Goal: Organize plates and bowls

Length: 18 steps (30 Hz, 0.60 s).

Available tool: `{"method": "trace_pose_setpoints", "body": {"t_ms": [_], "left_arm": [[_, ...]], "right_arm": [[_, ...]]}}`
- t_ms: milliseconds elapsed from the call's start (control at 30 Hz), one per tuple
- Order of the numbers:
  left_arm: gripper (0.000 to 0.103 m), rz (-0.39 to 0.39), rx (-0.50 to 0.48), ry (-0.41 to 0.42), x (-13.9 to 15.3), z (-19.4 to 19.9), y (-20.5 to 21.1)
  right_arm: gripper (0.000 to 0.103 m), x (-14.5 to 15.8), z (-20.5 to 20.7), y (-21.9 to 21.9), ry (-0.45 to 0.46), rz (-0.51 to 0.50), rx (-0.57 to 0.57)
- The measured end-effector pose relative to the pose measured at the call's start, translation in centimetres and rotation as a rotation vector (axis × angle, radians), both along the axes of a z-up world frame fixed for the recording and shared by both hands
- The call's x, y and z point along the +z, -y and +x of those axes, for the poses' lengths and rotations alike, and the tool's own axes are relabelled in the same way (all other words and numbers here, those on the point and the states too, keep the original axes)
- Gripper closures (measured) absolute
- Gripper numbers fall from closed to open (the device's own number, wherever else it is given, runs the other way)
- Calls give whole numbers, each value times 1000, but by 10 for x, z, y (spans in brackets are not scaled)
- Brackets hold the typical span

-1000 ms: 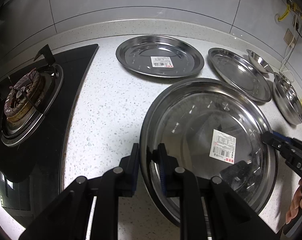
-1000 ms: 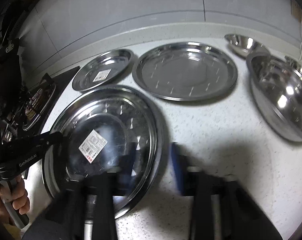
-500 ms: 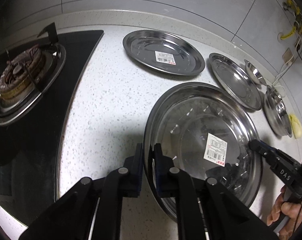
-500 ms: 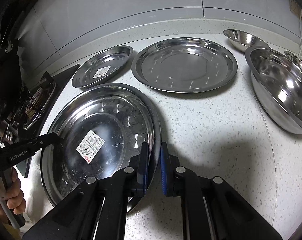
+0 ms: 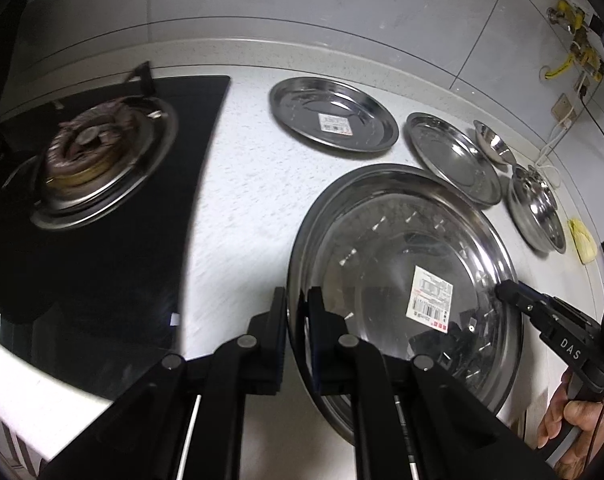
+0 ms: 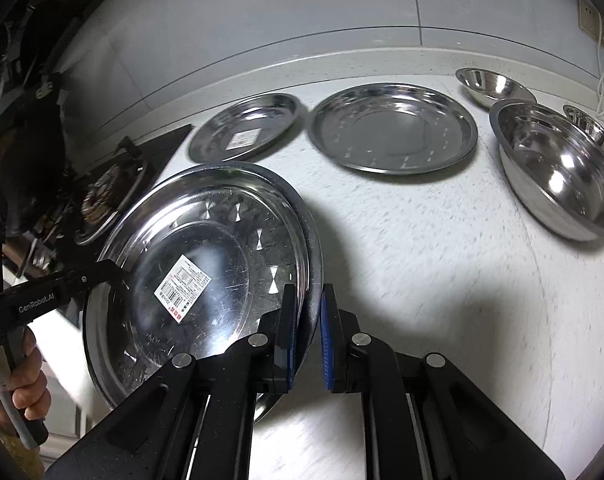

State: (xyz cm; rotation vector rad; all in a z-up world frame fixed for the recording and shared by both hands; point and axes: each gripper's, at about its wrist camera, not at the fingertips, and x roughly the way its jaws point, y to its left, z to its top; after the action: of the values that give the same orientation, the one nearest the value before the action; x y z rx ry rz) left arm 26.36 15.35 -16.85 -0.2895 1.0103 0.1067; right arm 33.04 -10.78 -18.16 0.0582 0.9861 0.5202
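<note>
Both grippers now pinch opposite rims of the big labelled plate (image 5: 402, 280): my left gripper (image 5: 297, 320) narrow on its near-left edge, my right gripper (image 6: 306, 320) clamped since a second ago, when it was wide apart beside the rim. Plate looks raised off the counter (image 6: 422, 260). Judging next: carry it toward the plain plate (image 6: 394, 132) to stack.

Silver plate (image 5: 386, 248), white speckled countertop (image 5: 253, 184)

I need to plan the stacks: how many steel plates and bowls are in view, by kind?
Round stainless-steel plates: 3 (large labelled plate, small labelled plate, plain plate)
Round stainless-steel bowls: 3 (large bowl, rear small bowl, far-right small bowl)
Total: 6
</note>
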Motion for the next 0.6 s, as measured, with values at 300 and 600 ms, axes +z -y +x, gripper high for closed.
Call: {"method": "trace_pose_setpoints", "body": {"t_ms": [300,600], "left_arm": [[94,-13,9,-32,4,-55,-19],[94,-27,-7,-66,-17,-64,-29]], "right_arm": [[93,3,-49,-17,-38,7,35],[93,-18,-62,-31,-76,-21,-1]]}}
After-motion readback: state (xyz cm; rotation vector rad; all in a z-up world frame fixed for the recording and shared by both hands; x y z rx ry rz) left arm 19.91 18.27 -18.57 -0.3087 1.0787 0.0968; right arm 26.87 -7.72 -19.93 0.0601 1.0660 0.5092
